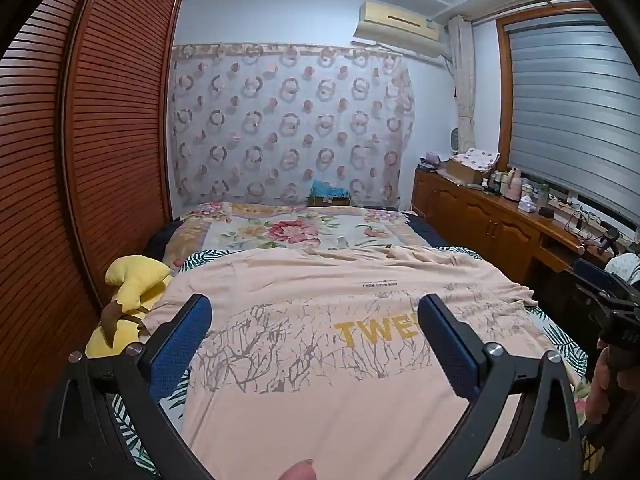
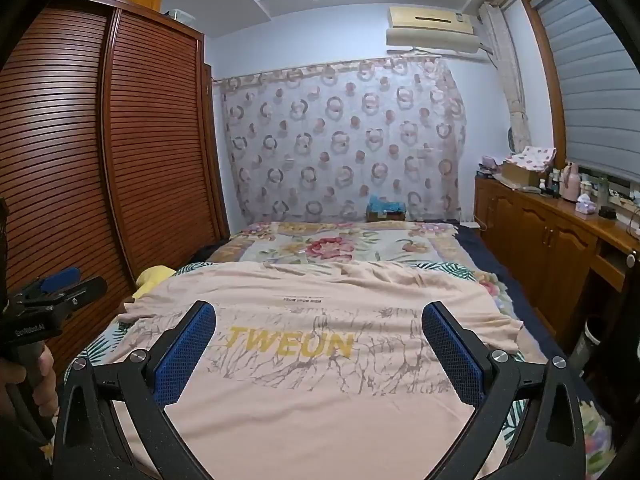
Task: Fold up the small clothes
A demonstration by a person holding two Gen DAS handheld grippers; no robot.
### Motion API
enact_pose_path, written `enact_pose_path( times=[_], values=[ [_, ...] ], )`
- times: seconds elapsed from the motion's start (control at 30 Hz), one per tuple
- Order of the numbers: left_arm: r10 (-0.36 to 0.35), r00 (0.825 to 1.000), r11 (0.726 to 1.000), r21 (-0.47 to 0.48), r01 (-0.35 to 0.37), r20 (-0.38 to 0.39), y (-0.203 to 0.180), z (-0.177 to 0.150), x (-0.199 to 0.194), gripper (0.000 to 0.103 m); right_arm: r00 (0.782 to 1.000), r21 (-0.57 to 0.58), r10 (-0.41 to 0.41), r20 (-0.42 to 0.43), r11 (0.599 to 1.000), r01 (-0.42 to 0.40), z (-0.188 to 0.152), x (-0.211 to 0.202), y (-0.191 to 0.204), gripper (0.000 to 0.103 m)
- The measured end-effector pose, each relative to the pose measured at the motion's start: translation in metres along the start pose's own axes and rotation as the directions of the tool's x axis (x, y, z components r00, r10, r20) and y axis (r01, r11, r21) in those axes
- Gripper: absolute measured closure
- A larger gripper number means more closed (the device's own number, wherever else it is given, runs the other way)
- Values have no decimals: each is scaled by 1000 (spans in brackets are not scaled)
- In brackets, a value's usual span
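A pale peach cotton T-shirt point(image 1: 320, 360) printed with grey branch lines and yellow lettering lies spread flat, still unfolded, across the near end of the bed point(image 2: 492, 280), over a leaf-patterned sheet. The left tongs point(image 1: 314, 312) and the right tongs point(image 2: 320, 316) both hover above it with jaws spread wide, gripping nothing. The fold looks not yet begun; the next move probably calls for each gripper to drop to an edge or sleeve and pinch a single layer of fabric. Only the left view shows the whole yellow plush toy point(image 1: 128, 300) beside the shirt's left edge; the right view shows the full word "TWEUN" and the left gripper's handle.
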State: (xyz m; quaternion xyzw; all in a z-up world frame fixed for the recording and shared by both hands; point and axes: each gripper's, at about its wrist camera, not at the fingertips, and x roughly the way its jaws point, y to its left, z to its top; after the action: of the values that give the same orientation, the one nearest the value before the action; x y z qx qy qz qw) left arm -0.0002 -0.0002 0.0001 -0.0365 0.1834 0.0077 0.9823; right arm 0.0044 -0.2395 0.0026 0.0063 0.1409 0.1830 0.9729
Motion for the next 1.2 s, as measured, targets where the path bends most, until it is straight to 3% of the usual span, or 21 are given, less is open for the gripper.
enact_pose_path(
  times=[1.2],
  values=[
    [5, 1000, 1000, 17, -5, 8, -1, 11, -6, 0, 1000, -13, -2, 13, 1000, 2, -2, -1, 3, 0]
  ],
)
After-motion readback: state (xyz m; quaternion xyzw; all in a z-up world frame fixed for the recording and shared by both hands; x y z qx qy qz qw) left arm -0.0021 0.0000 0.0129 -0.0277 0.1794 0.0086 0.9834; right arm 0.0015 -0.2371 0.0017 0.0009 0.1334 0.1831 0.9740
